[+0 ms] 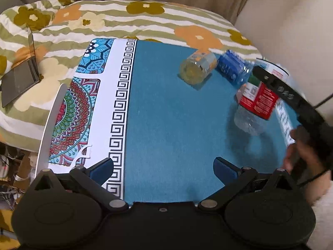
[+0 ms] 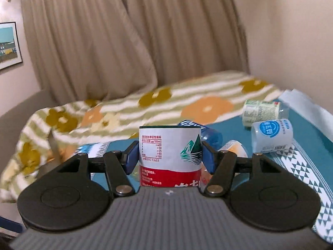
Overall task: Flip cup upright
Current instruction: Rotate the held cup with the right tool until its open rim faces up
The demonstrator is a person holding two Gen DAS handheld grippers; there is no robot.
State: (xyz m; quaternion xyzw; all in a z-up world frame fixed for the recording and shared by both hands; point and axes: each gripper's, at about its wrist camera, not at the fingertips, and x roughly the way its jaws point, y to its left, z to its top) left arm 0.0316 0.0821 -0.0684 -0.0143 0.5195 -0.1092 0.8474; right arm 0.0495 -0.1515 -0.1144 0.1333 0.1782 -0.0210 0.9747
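Right wrist view: cup clamped

Right gripper (image 2: 170, 156) pads pressed both sides of the cup (image 2: 169, 156), label printed "7.3±0.5" beside a mountain logo. Left gripper (image 1: 163, 167) gaped wide, holding nothing, cup (image 1: 255, 108) at 2 o'clock above the teal mat (image 1: 166, 114).

Cup (image 2: 169, 156) between right claw (image 2: 169, 156) fingers, above bench (image 1: 166, 114) near right edge. Two cups (image 1: 197, 69) lying near far edge, side by side. Left claw (image 1: 163, 169) over near edge. Bed (image 1: 124, 20) behind bench; laptop (image 1: 18, 79) on bed, left.
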